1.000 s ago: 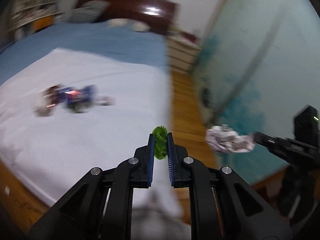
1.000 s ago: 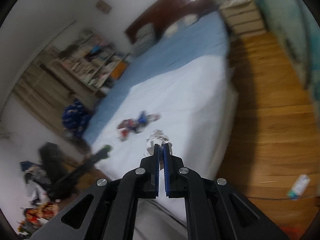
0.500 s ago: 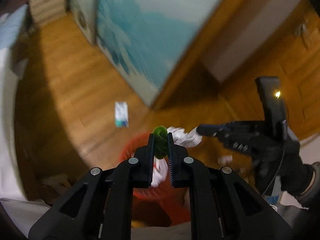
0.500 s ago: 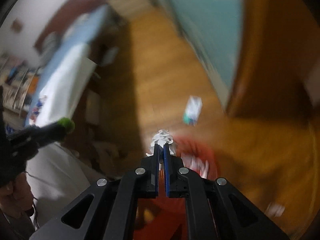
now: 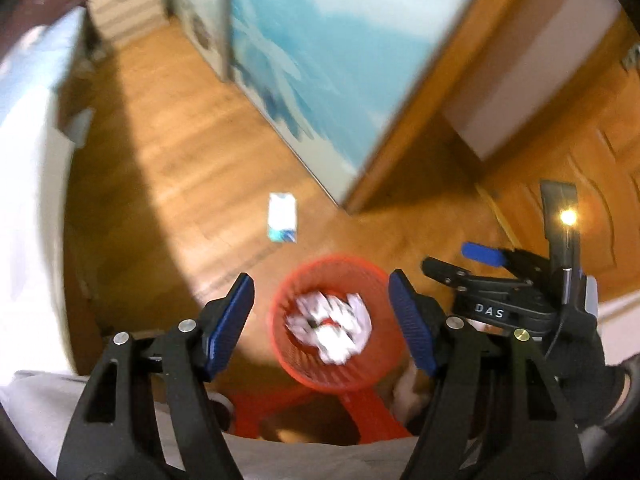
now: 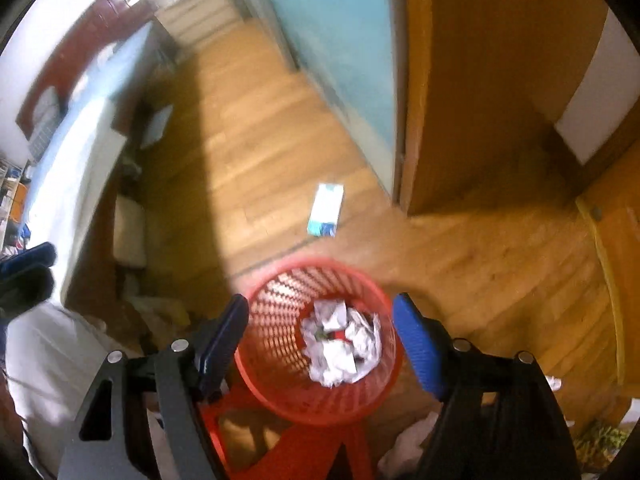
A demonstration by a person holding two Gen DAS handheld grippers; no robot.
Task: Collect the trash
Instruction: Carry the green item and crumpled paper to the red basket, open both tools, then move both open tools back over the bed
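Note:
A red mesh waste basket (image 5: 290,364) stands on a red stool on the wooden floor. Crumpled white paper (image 5: 332,330) lies inside it, also seen in the right wrist view (image 6: 340,344) within the basket (image 6: 276,360). My left gripper (image 5: 322,302) is open and empty, held above the basket. My right gripper (image 6: 322,326) is open and empty, also above the basket; it shows at the right of the left wrist view (image 5: 464,264). A white and teal carton (image 5: 283,218) lies on the floor beyond the basket, also in the right wrist view (image 6: 327,210).
A bed with a white sheet (image 6: 68,184) runs along the left. A teal wardrobe panel (image 5: 320,52) and a wooden door frame (image 6: 448,112) stand on the right. Clutter lies at the bed's foot (image 6: 156,312). A drawer unit (image 5: 124,8) stands far back.
Both grippers have opened over the red basket. The green piece has left my left gripper and the crumpled paper has left my right gripper; paper now lies in the basket.

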